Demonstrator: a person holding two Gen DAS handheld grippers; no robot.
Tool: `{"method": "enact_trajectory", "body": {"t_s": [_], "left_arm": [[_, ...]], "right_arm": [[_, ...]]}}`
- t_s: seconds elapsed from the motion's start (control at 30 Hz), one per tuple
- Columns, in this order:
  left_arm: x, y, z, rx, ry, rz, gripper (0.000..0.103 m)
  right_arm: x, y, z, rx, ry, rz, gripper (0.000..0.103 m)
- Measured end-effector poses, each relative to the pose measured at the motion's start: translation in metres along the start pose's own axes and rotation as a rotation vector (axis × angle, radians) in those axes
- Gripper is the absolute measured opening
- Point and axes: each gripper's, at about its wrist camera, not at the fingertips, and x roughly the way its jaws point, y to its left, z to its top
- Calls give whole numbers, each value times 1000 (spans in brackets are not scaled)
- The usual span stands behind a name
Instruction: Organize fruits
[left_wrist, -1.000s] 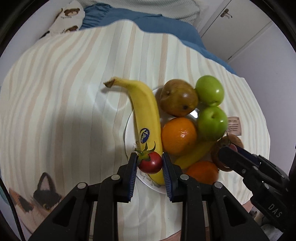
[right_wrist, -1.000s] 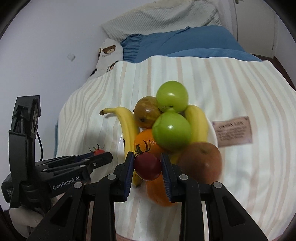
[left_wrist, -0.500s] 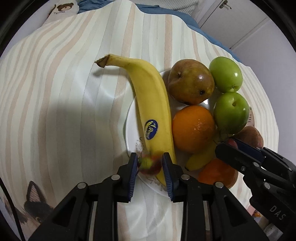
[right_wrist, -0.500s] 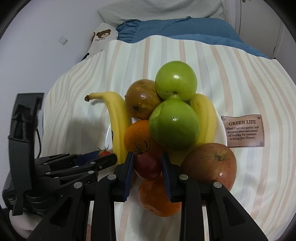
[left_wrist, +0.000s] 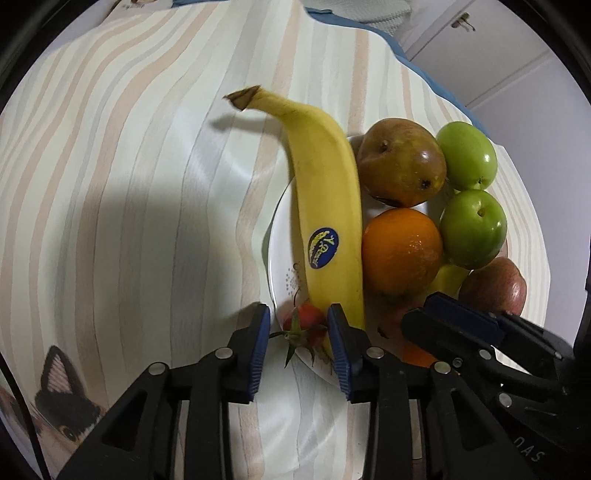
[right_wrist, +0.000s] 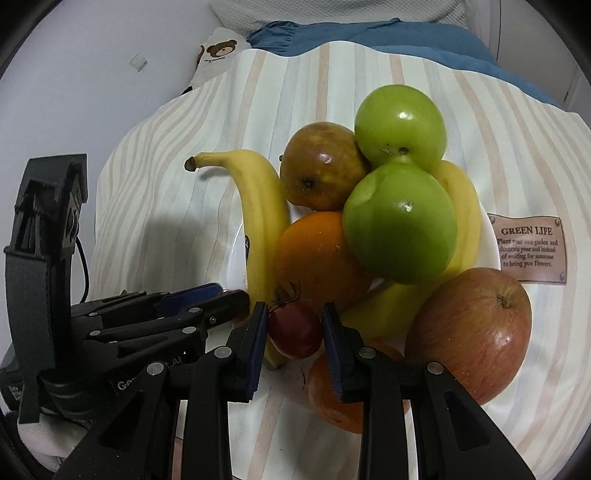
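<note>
A white plate (left_wrist: 275, 236) piled with fruit sits on a striped cloth (left_wrist: 129, 184) over a bed. 2 black hand-held tongs point steeply down at its near edge.

The left tongs (left_wrist: 297, 332) have just been opening: a small tomato (left_wrist: 304, 325) lies between the blue pads on the plate rim, touching the right pad, with a gap at the left pad, so it looks released. The right tongs (right_wrist: 293, 328) are barely parted, with a darker tomato (right_wrist: 295, 330) between the pads against a banana (right_wrist: 262, 236) and an orange (right_wrist: 317, 254); contact looks light, though a grip cannot be ruled out.

Risks: the left tomato sits right at the rim and could roll onto the cloth when the tongs lift away. The right tomato rests on sloping fruit and may slip down, or nudge the stacked green apples (right_wrist: 400, 221).

Compared with 1 second earlier, both tongs are lower and nearer the plate, and the left tomato has gone from clamped and upright to tipped sideways on the rim.
</note>
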Motion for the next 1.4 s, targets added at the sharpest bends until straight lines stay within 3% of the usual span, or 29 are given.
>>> {"method": "enact_trajectory", "body": {"t_s": [0.23, 0.37, 0.5, 0.57, 0.67, 0.73, 0.8, 1.03, 1.4], "left_arm": [[-15, 11, -4, -43, -6, 15, 36], [-32, 17, -4, -47, -40, 34, 56], [-49, 20, -7, -36, -79, 62, 61], [-54, 21, -10, -29, -91, 76, 69], [-61, 23, -12, -13, -114, 116, 88], [-63, 20, -20, 1, -120, 148, 91], [-62, 14, -30, 21, -126, 176, 97], [-60, 1, -58, 83, -125, 244, 99], [-79, -21, -67, 102, -181, 260, 99]], "right_arm": [[-14, -6, 1, 34, -19, 7, 47], [-32, -11, -2, 65, -47, 4, 59], [-49, -13, -9, 78, -75, -29, 72], [-54, -12, -14, 78, -81, -39, 76], [-57, -9, -22, 54, -87, -99, 85], [-59, -5, -28, 38, -92, -158, 94], [-57, -3, -35, 35, -88, -185, 95], [-62, -8, -49, 59, -101, -275, 99], [-93, -18, -58, 83, -158, -342, 100]]}}
